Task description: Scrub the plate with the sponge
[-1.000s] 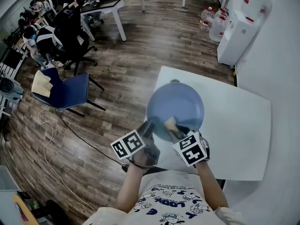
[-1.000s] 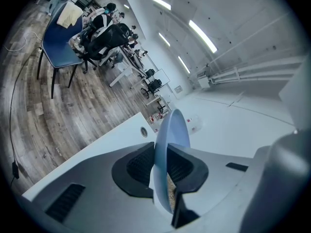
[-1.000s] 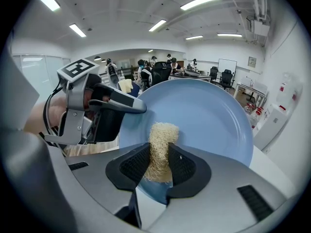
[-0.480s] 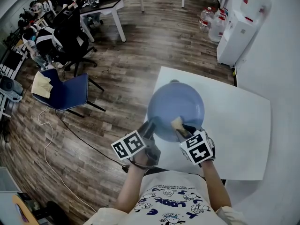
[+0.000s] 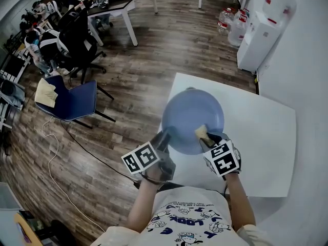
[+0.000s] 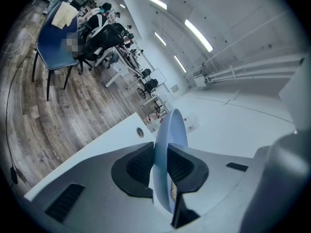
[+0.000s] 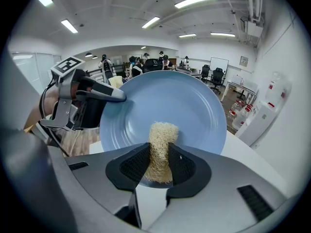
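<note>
My right gripper (image 7: pixel 158 168) grips the pale, fibrous sponge (image 7: pixel 160 142). Its jaws stand at a middling width, set by the sponge's bulk, and the sponge's free end presses against the face of the blue plate (image 7: pixel 167 103). My left gripper (image 6: pixel 160 165) pinches the plate's near-left rim, jaws narrow on the thin edge. It holds the plate lifted and tilted over the left edge of the white table (image 5: pixel 256 137), with its face turned toward me and the sponge.

In the head view the sponge meets the plate on its near-right side, just inside the rim. The two grippers sit close together at the plate's near edge, left and right of each other.

I judge the scrubbing itself to be the step in hand, with the sponge in contact and the plate braced for it. No dirt or suds show on the plate, so I cannot tell how much of the face is done.

The next move calls for drawing the sponge across the rest of the face, toward the far and left parts, with steady pressure. My left grip holds only one point on the rim, so it must stay firm. Otherwise the plate may pivot or slip away from the push.
</note>
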